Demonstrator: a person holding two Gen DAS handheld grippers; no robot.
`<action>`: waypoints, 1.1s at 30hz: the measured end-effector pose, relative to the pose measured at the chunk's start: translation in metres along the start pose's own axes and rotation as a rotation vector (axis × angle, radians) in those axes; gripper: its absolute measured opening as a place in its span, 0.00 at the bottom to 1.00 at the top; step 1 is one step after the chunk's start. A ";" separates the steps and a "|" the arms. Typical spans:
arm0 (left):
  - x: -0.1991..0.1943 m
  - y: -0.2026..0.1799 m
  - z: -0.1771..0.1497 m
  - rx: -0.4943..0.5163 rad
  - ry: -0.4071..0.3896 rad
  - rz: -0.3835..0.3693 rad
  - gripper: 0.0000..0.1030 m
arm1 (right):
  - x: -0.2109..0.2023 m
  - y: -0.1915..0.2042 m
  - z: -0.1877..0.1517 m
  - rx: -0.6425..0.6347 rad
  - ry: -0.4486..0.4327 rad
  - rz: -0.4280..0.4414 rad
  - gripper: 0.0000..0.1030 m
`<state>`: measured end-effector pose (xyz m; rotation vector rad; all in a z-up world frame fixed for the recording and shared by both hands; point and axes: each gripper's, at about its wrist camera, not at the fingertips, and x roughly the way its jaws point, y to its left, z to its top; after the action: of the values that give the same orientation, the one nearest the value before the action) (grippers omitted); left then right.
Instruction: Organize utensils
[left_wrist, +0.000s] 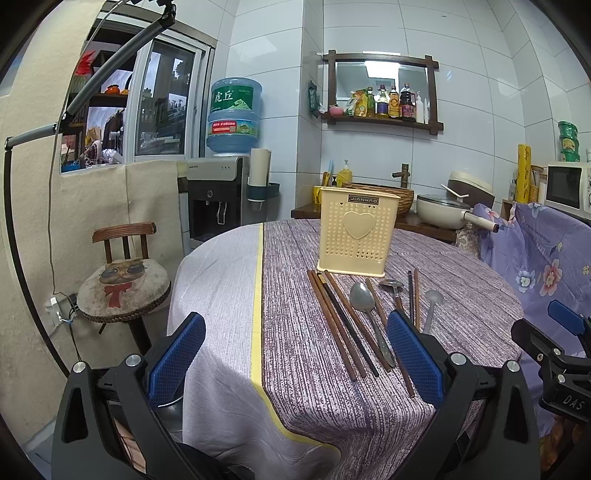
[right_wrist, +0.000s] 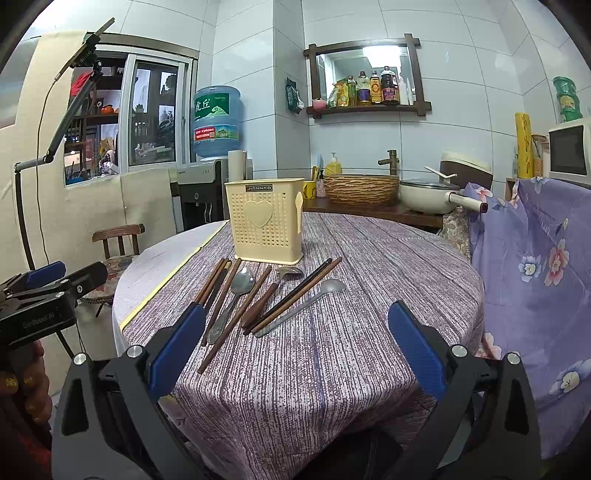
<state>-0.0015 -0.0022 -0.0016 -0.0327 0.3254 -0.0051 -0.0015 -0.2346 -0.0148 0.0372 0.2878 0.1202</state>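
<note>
Left tongs (left_wrist: 295, 365) spread wide, empty, hovering at near desk (left_wrist: 221, 295) edge. Right tongs (right_wrist: 297, 354) likewise apart, holding nothing. Just beyond both: chopsticks (right_wrist: 221, 291), metal spoon (right_wrist: 236, 295), wooden-handled spoon (right_wrist: 273, 291), ladle (right_wrist: 303, 306) lying loose in row on tablecloth. Farther ahead: cream utensil holder (right_wrist: 266, 221) upright, nothing visibly inside. Judgement: task at start; every utensil left to move into holder.
</note>
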 end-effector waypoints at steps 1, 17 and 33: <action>0.000 0.000 0.000 0.000 0.001 0.000 0.95 | 0.000 0.000 0.000 0.001 0.000 0.000 0.95; 0.000 -0.001 0.000 0.002 0.000 0.000 0.95 | 0.001 0.000 -0.001 0.003 0.001 0.000 0.95; 0.002 -0.004 -0.001 0.003 0.008 -0.002 0.95 | 0.002 0.001 -0.004 0.002 0.007 0.000 0.95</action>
<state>0.0001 -0.0065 -0.0027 -0.0300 0.3337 -0.0081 -0.0004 -0.2333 -0.0192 0.0386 0.2945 0.1202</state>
